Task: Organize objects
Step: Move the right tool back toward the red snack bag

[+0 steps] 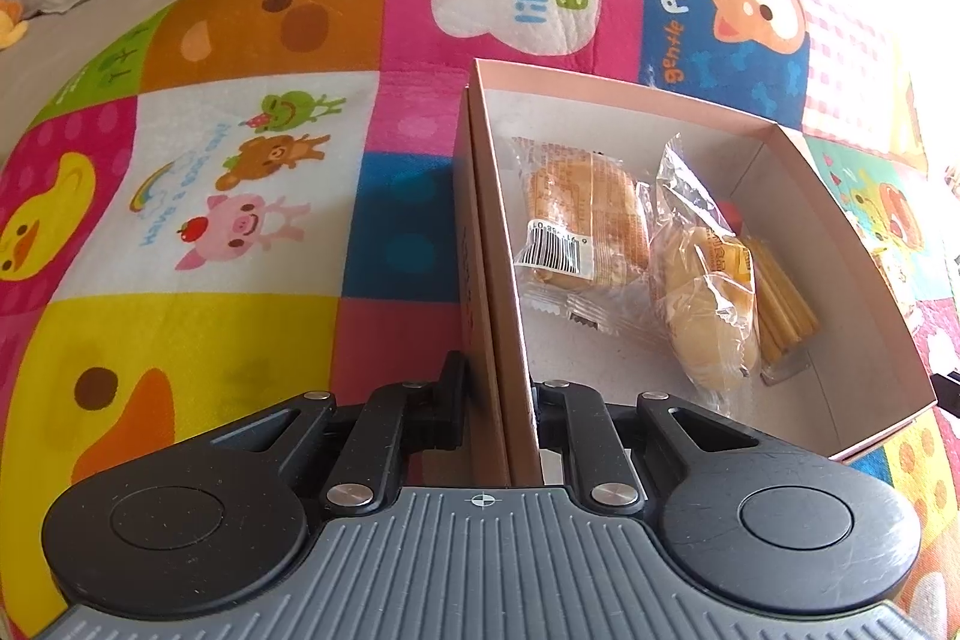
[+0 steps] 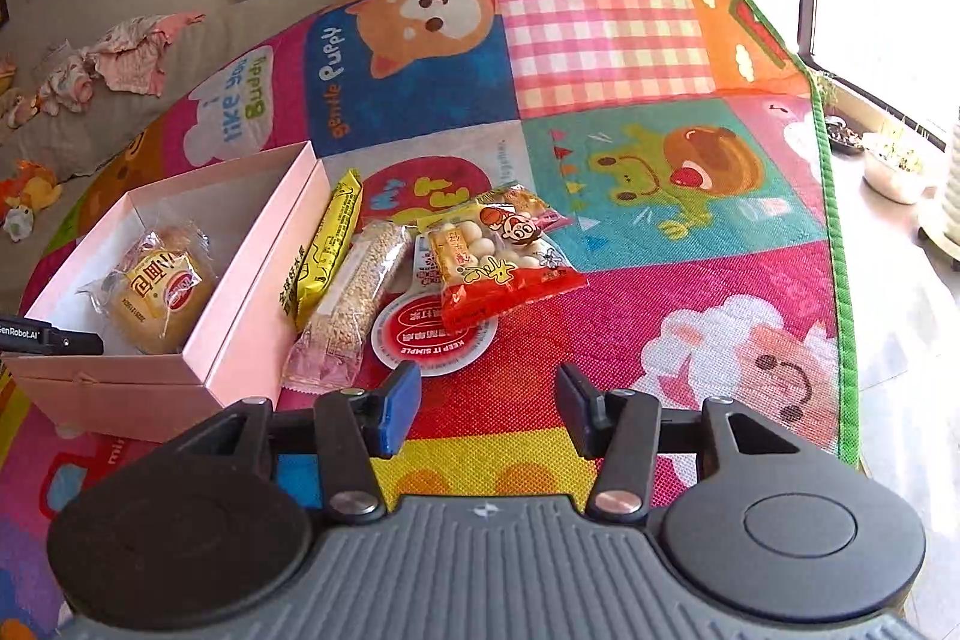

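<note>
A pink cardboard box (image 2: pixel 252 274) lies on a colourful play mat (image 2: pixel 600 40), its long axis running away from the camera, with wrapped cakes (image 1: pixel 582 232) inside. The left hand-held gripper (image 1: pixel 501 400) is clamped on the box's near wall. Beside the box's right wall lie a yellow snack bar (image 2: pixel 327 244), a sesame bar (image 2: pixel 354 298) and a red snack bag (image 2: pixel 498 262); the right hand-held gripper (image 2: pixel 489 409) hovers near them, jaws apart and empty.
</note>
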### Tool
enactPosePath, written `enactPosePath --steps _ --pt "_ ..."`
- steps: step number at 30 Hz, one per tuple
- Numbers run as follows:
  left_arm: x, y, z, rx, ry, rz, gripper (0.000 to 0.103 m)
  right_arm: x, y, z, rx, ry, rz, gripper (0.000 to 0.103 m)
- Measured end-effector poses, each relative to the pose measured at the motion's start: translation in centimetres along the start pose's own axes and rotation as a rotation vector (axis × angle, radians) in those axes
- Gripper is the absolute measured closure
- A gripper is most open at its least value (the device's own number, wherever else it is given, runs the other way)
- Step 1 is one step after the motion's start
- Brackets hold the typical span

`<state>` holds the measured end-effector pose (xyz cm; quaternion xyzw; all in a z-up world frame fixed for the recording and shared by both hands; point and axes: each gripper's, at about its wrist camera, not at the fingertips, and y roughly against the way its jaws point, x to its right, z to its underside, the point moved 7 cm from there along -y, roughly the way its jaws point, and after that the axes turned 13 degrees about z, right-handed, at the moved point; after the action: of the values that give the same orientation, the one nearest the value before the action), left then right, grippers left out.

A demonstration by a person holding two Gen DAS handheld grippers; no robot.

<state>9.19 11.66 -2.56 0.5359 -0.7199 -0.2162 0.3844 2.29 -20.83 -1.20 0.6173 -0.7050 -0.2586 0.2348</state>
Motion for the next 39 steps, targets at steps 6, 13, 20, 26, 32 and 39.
enactPosePath --steps 6,13,20,26,32,39 --pt "0.0 0.0 0.0 -0.001 0.001 0.000 0.088 -1.6 -1.3 -3.3 0.063 0.022 0.019 0.044" --pt "0.1 0.1 0.0 -0.014 -0.005 -0.008 0.088 -3.7 -1.8 -3.8 0.069 -0.002 -0.025 0.044" --pt "0.1 0.0 0.0 -0.015 -0.005 -0.013 0.088 -3.9 -3.0 -0.9 0.022 0.018 0.020 0.033" --pt "0.1 0.0 0.0 -0.015 -0.003 -0.013 0.088 -3.6 -3.6 -1.1 0.049 0.051 0.063 0.034" --pt "0.1 0.0 0.0 -0.014 0.001 -0.010 0.088 -1.9 -4.2 -1.4 0.037 -0.006 0.133 0.043" --pt "0.0 0.1 0.0 -0.009 0.002 -0.008 0.088 -1.5 -4.4 -1.3 0.023 -0.030 0.112 0.043"
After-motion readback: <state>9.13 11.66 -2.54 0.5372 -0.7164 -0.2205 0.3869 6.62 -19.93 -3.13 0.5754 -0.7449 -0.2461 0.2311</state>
